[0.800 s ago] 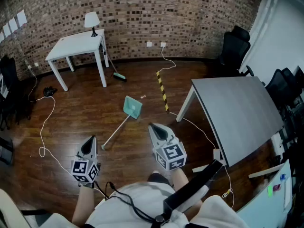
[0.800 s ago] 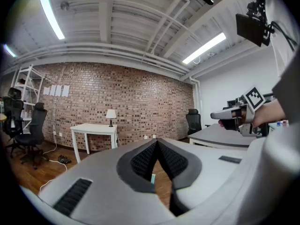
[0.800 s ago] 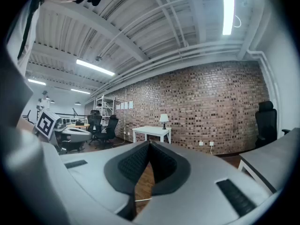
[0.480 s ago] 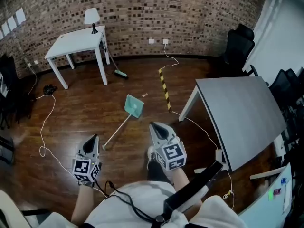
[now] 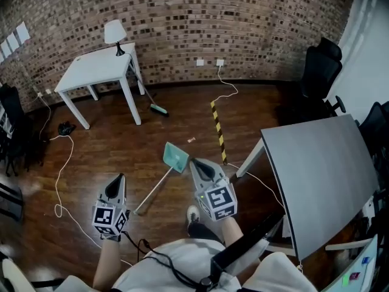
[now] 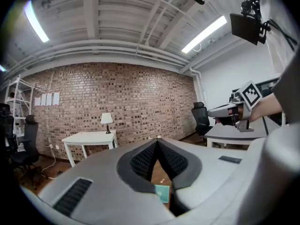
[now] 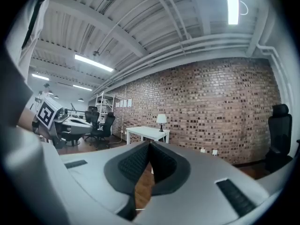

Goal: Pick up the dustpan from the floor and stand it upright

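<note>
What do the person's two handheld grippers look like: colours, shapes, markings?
The left gripper and right gripper are tapered pale grey shells with black ribbed pads, each bearing a cube of black-and-white square markers. A black cable runs across the person's white top.

No legible text, brand, number or label in any of your views. The cube [image 5: 109,219] on your left gripper [image 5: 117,178] and the cube [image 5: 217,201] on your right gripper [image 5: 194,162] carry only black-and-white square marker patterns, no letters. Sheets [image 5: 23,34] on the brick wall [image 5: 243,17]: too small to read. Floor strip [image 5: 217,129]: yellow-black hazard stripes, no wording.
</note>
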